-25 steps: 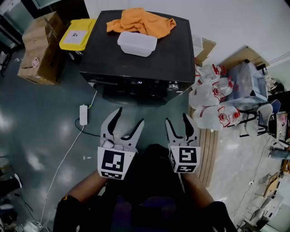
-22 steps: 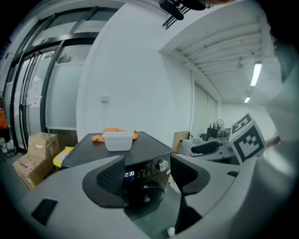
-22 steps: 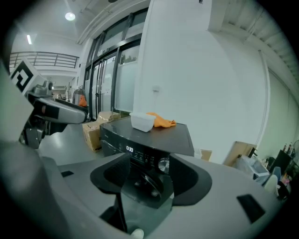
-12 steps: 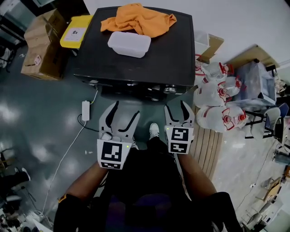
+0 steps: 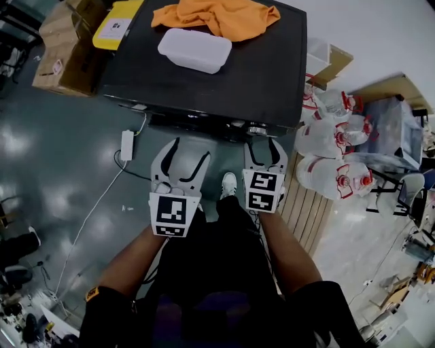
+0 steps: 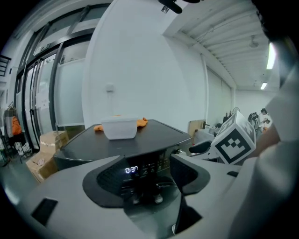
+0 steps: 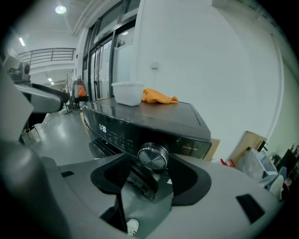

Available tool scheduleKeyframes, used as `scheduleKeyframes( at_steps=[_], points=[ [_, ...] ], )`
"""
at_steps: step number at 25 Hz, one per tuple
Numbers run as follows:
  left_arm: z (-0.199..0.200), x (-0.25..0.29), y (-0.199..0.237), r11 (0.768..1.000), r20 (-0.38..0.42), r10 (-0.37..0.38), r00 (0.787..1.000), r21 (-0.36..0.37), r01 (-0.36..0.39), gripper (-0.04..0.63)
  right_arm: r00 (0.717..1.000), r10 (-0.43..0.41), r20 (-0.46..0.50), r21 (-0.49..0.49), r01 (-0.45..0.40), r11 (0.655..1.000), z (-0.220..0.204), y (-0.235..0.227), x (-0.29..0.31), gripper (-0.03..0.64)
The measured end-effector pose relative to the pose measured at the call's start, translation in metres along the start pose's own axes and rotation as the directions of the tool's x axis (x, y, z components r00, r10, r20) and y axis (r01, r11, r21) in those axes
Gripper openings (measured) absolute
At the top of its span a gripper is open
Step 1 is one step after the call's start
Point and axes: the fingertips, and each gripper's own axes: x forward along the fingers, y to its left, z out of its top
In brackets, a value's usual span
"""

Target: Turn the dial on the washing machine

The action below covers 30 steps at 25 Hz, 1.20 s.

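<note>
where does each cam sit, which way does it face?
Head view: on the person's head, steeply down at the washing machine; forearms, left gripper, right gripper show.
Left gripper view: on that gripper, facing the display; open jaws show.
Right gripper view: on that gripper, facing the dial; open jaws show.
Shared: both gripper views see the white container.

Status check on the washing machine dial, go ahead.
Left gripper open, empty. Right gripper open, lined up on dial, not touching. Nothing between; tub and orange cloth up on the machine top.
</note>
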Motion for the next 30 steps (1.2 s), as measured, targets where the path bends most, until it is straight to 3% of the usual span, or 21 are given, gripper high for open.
scheduleKeyframes(
  at_steps=[6, 24, 28, 30],
  points=[
    [-0.024, 0.017, 0.004, 0.999, -0.047, 0.034, 0.998, -0.007, -0.035, 0.288, 1.0, -0.023, 0.002, 0.031, 0.023, 0.999, -0.002, -0.005, 0.021, 0.273],
    [-0.055, 0.035, 0.008, 1.0, -0.067, 0.023, 0.998, -0.015, -0.024, 0.288, 0.99, -0.137, 0.014, 0.148, 0.134, 0.98, -0.011, -0.009, 0.043, 0.285],
    [-0.06, 0.034, 0.011, 0.999, -0.073, 0.016, 0.997, -0.026, -0.018, 0.289, 0.995, -0.101, 0.026, 0.256, 0.091, 0.963, -0.01, -0.01, 0.043, 0.282],
    [-0.062, 0.035, 0.012, 1.0, -0.076, 0.012, 0.997, -0.025, -0.014, 0.29, 0.997, -0.044, 0.061, 0.378, 0.018, 0.926, -0.011, -0.011, 0.044, 0.282]
  ],
)
